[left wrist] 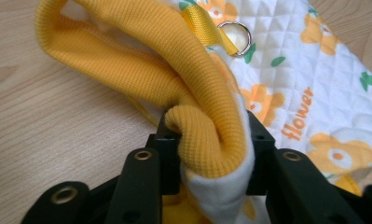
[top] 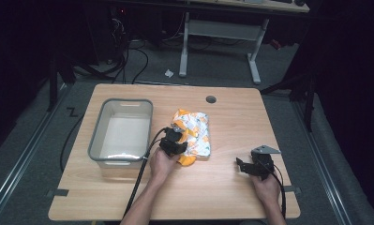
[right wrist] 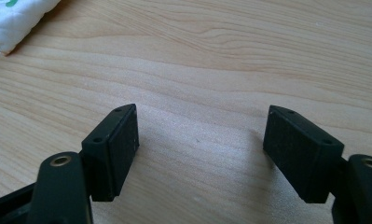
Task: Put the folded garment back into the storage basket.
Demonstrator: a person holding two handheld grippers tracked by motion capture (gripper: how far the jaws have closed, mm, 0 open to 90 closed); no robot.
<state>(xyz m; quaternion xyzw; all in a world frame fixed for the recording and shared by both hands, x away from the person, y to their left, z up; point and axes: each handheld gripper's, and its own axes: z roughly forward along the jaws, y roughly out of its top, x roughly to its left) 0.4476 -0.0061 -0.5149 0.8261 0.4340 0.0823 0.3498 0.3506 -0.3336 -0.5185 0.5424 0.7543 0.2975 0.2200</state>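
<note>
Bright tabletop, dark surroundings, perhaps blurry.

We see ribbed knit cuff (left wrist: 174,60), quilted cloth garment (left wrist: 309,84), shiny metal ring (left wrist: 237,37), matt wood table (right wrist: 221,60).
</note>
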